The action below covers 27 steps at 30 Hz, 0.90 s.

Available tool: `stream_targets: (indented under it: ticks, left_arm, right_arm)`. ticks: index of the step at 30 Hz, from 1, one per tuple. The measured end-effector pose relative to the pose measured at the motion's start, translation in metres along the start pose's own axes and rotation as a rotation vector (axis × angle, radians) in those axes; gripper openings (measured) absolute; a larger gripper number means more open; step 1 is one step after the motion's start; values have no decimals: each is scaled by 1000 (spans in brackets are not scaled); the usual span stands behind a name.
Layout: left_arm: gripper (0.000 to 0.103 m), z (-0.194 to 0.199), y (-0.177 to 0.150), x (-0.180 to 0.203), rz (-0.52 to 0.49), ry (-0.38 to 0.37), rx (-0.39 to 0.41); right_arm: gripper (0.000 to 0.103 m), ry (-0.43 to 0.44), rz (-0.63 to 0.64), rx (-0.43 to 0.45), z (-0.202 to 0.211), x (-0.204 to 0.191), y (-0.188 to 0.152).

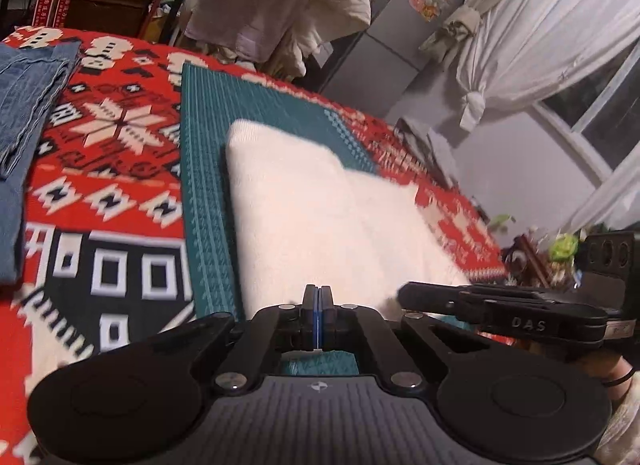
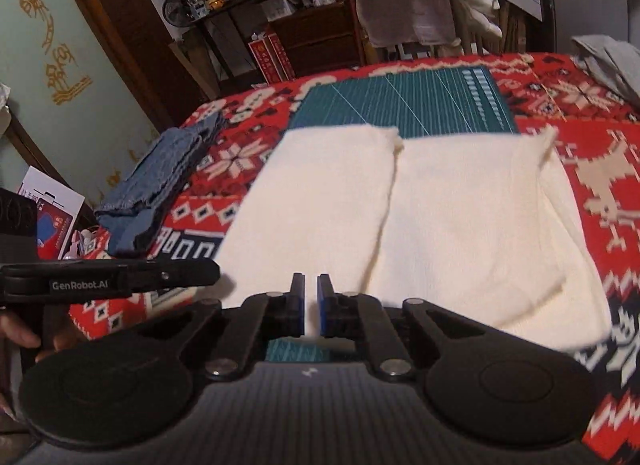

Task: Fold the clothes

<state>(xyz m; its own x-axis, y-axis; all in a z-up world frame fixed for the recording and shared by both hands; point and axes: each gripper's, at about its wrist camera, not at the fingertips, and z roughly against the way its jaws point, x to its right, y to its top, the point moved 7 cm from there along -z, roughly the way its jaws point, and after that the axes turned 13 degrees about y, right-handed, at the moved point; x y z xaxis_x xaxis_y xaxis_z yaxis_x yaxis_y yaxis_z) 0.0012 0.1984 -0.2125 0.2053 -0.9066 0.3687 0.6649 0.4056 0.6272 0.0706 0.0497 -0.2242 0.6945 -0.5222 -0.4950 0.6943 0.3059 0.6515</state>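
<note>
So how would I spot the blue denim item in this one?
Start at the red patterned blanket covering the bed, with the green mat at its middle. The folded denim lies to the mat's left near the bed edge, apart from the cream garment on the mat. It is the only blue cloth, a stacked bundle.

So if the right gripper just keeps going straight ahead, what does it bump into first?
Most likely the cream garment. The right gripper points right over its near edge, fingers slightly apart, with the green mat further on. Depth is hard to judge.
</note>
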Motion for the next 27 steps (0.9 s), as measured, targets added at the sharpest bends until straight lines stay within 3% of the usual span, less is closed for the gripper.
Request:
stream_targets:
  ticks: [6, 12, 17, 21, 27]
  left_arm:
    - [0, -20, 23, -3, 20, 45, 35]
    - [1, -28, 16, -23, 87, 78, 19]
    - [1, -24, 10, -31, 154, 57, 20]
    - [0, -18, 9, -28, 147, 57, 24]
    - [0, -17, 1, -31, 157, 54, 17]
  right_arm:
    - [7, 27, 32, 7, -46, -3, 35]
    - [7, 28, 52, -35, -92, -1, 48]
    - [6, 27, 73, -56, -98, -5, 50]
    - [6, 32, 125, -16, -94, -15, 71]
    - [3, 32, 102, -70, -135, -3, 93]
